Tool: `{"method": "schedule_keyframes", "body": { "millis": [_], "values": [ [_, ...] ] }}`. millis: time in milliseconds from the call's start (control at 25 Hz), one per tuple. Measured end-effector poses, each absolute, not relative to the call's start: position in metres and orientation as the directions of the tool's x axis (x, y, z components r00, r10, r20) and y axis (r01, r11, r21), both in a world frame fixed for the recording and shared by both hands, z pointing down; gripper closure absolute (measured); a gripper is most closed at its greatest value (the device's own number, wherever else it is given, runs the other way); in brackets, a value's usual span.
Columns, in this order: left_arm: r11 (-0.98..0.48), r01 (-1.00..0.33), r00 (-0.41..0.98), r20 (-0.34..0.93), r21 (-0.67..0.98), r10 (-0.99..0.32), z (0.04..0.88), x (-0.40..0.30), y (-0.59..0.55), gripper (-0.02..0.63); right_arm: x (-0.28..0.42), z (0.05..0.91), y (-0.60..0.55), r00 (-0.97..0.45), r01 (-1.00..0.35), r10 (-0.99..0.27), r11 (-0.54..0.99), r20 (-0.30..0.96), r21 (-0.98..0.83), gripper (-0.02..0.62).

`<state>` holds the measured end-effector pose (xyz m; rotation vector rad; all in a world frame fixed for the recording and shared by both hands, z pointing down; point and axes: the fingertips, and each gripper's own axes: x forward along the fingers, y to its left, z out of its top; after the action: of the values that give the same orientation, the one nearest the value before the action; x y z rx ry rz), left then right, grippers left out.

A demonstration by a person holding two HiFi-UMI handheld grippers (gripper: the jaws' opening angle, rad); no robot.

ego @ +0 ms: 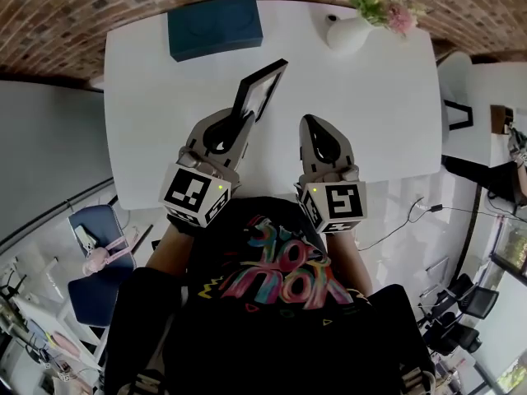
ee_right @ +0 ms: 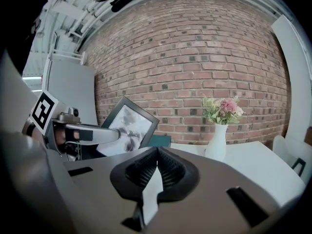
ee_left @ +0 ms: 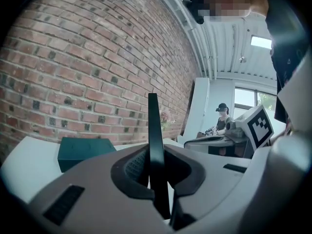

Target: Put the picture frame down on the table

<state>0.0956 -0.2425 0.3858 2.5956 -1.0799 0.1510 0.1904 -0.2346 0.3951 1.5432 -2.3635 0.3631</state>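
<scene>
At the near edge of the white tabletop (ego: 156, 113), the left gripper (ego: 241, 126) has its jaws closed narrow on the thin edge of the black picture frame (ego: 263, 87). The frame is held tilted over the middle of the tabletop. Just beside it, the right gripper (ego: 313, 126) has its jaws together, with nothing between them. Farther away, a teal box (ego: 215, 27) lies at the far edge, and a white vase (ego: 349, 33) with pink flowers stands at the far right. Behind them is a red brick wall (ee_right: 195, 57). A blue chair (ego: 97, 257) stands on the floor at the left.
</scene>
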Motion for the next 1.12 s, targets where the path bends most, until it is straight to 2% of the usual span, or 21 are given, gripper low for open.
{"method": "schedule_keyframes", "body": {
  "millis": [680, 1120],
  "values": [
    [-0.622, -0.659, 0.752, 0.372, 0.423, -0.544, 0.497, 0.122, -0.236, 0.560, 0.196, 0.460, -0.213, -0.379, -0.921, -0.793, 0.376, 0.478, -0.105, 0.575],
    [-0.530, -0.642, 0.766, 0.425, 0.554, -0.483, 0.554, 0.132, -0.238, 0.560, 0.197, 0.495, -0.224, -0.368, -0.925, -0.772, 0.361, 0.518, -0.119, 0.575]
  ]
}}
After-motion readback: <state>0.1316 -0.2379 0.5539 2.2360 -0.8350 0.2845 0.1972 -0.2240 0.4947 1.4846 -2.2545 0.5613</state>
